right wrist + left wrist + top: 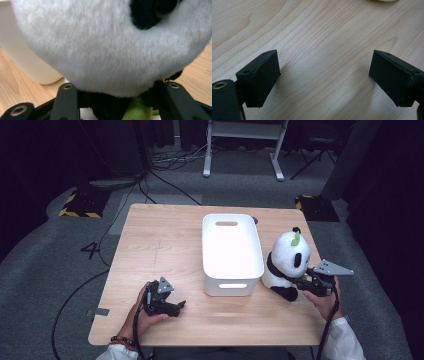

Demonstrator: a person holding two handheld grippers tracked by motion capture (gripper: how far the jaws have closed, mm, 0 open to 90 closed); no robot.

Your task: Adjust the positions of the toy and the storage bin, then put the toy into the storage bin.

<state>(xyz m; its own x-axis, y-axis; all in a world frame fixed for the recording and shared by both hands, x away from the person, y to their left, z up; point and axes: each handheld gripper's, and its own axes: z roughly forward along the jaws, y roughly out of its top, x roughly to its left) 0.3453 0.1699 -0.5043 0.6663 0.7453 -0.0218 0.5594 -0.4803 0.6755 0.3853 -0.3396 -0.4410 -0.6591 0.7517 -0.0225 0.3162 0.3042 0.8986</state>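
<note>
Two tools: the right tool (303, 282) grips the panda plush (287, 262); the left tool (175, 307) rests wide apart.

Panda toy (112, 50) cropped, gripper tips hidden

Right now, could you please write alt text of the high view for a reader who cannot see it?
A person's right gripper has its fingers closed on a plush panda that sits on a wooden table, just right of a white bin. The left gripper rests open on the table near the front edge, left of the bin.
</note>
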